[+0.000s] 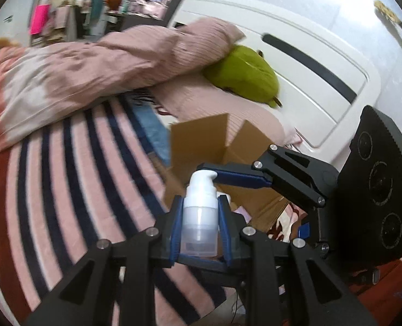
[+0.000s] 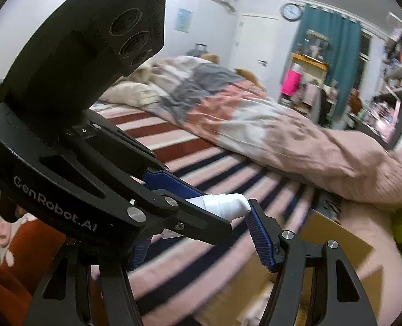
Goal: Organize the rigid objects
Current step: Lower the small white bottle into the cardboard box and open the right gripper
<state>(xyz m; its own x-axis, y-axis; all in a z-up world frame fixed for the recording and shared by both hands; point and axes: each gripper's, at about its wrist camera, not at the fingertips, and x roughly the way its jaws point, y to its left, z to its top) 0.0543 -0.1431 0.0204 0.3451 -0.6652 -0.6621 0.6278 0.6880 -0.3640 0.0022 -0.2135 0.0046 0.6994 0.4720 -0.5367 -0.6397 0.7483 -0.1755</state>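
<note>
My left gripper (image 1: 200,218) is shut on a white pump bottle (image 1: 200,217) with a frosted clear body, held upright above the striped bed. An open cardboard box (image 1: 201,141) sits just beyond it. My right gripper (image 2: 198,241) is open and empty; it reaches in from the right in the left wrist view (image 1: 236,175), with a blue pad beside the bottle's pump head. In the right wrist view the left gripper crosses in front, and the bottle's white pump top (image 2: 222,203) pokes out beside my right finger pad (image 2: 260,241). The box (image 2: 336,244) lies below.
A striped pink, navy and red bedspread (image 1: 65,176) covers the bed. A crumpled pink duvet (image 1: 105,62) and pink pillow (image 1: 214,103) lie behind the box. A green plush toy (image 1: 244,76) rests against the white headboard (image 1: 309,76). Cluttered shelves (image 2: 391,81) stand across the room.
</note>
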